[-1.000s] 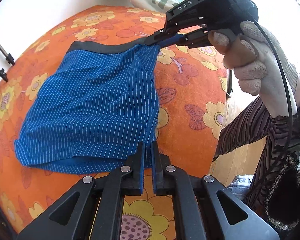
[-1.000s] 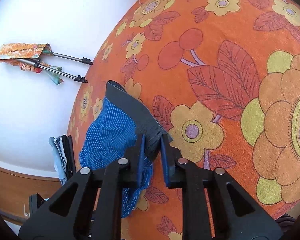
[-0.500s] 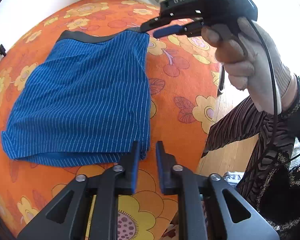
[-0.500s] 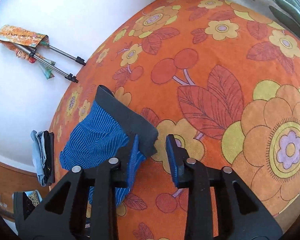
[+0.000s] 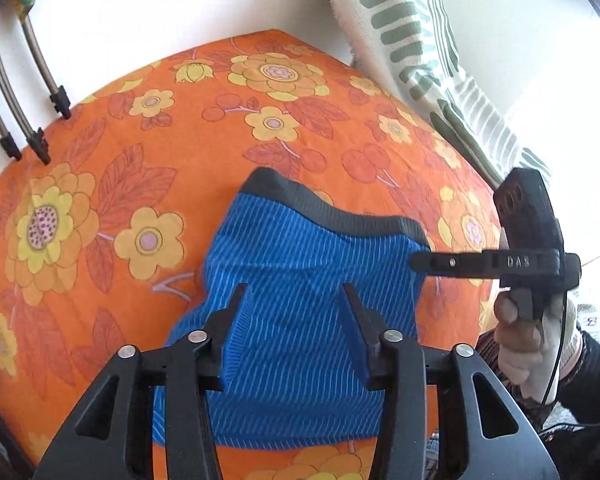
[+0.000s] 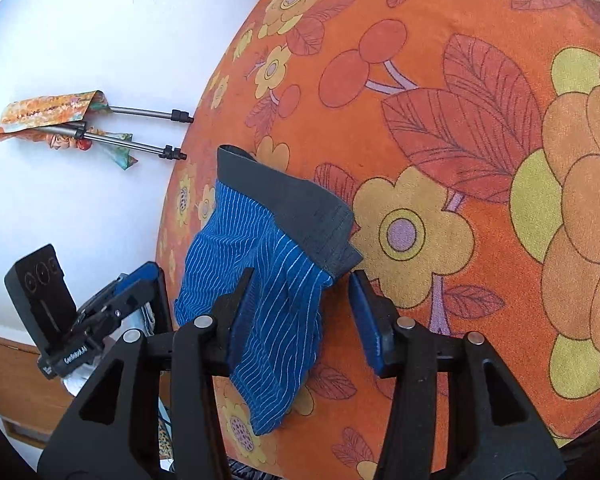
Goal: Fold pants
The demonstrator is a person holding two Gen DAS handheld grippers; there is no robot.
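Blue shorts (image 5: pixel 300 300) folded on orange cloth (image 5: pixel 140 140), left tool (image 5: pixel 294 292) wide, right tool (image 6: pixel 300 280) wide

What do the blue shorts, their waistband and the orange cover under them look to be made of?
Shorts: thin soft knit, likely cotton jersey; fine ribs, pale pinstripes, limp folds.
Waistband: dark grey, thicker, probably elastic; stitched seam at its end, matte.
Cover: matte fabric with a fuzzy, suede-like nap and printed flowers; exact fibre unclear.
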